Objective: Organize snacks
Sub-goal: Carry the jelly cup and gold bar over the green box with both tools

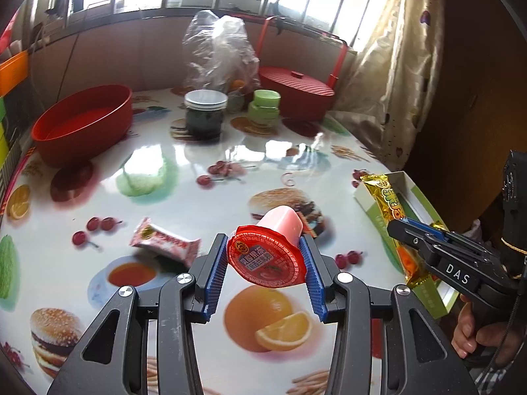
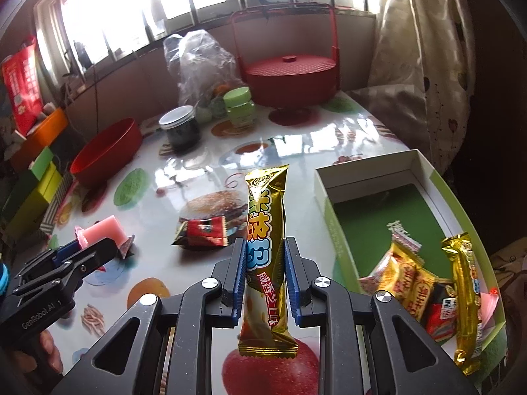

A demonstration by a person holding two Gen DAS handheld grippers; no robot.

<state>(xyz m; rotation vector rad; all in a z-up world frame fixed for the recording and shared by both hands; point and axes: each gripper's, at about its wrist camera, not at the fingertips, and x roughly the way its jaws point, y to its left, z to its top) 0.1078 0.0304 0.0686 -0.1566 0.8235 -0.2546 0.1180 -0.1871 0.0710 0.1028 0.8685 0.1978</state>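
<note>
Beside the box [image 2: 425, 171], already holding several snacks, left tool [image 1: 266, 260] clamps a jelly cup [image 1: 266, 256], right tool [image 2: 265, 276] clamps a gold stick pack [image 2: 265, 230]; two wrapped snacks [image 2: 202, 232] left on the tabletop [image 1: 197, 164].

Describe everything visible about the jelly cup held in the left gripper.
The jelly cup is a small pink plastic cup with a tapered body and a red foil lid printed with a dark label and Chinese text. The lid looks sealed. It is tipped on its side, lid facing the left wrist camera, base pointing away, held clear above the fruit-print table. The left gripper clamps it, the blue ribbed jaws pressing on either side near the lid rim. Nothing else touches it.
</note>
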